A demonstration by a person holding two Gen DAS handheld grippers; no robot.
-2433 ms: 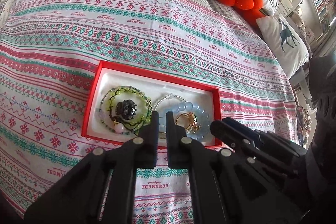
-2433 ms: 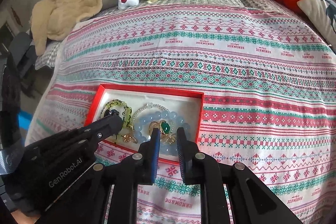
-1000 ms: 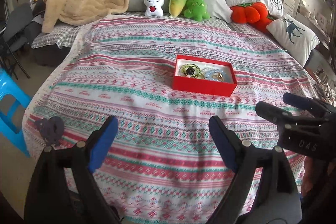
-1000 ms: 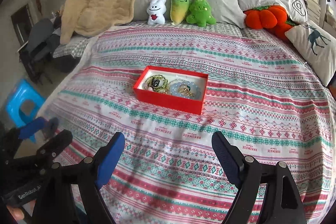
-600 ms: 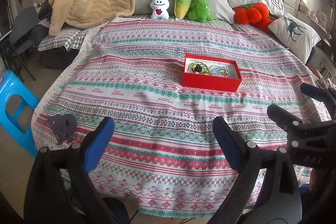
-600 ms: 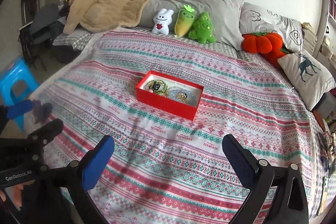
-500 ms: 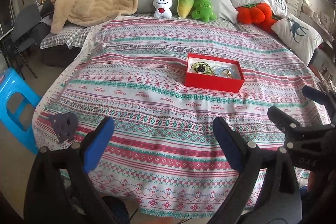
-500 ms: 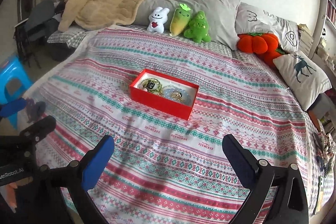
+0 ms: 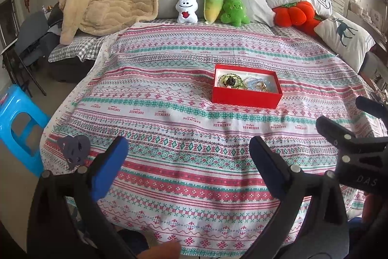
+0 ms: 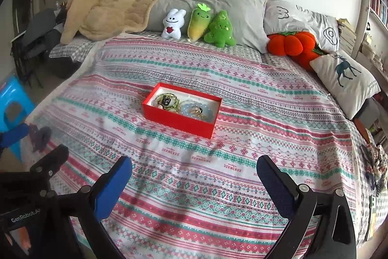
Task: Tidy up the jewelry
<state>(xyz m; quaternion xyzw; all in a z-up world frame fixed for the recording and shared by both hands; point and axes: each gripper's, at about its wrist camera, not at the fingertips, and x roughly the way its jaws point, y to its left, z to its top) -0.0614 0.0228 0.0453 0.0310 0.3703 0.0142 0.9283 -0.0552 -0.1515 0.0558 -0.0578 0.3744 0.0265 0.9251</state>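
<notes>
Hovering at the foot of the bed, left gripper (image 9: pixel 188 157) and right gripper (image 10: pixel 194 174) both released, fingers spread wide, empty. Open red cardboard box (image 9: pixel 246 97) sits mid-bed on the striped patterned bedspread (image 9: pixel 169 113), at 12 o'clock from both. Inside: green beaded bracelet (image 10: pixel 167 100), pale blue beaded bracelet (image 10: pixel 191 111), gold rings, tangled together. Judged light, small, slippery, snag-prone; pinch a bracelet's bead strand.

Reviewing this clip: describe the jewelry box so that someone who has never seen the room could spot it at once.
Start from the bed with the striped patterned bedspread. Near its middle, well in front of the three small plush toys at the pillows, sits the red jewelry box. It is the only hard rectangular thing on the cover: open, white inside, holding beaded bracelets.
</notes>
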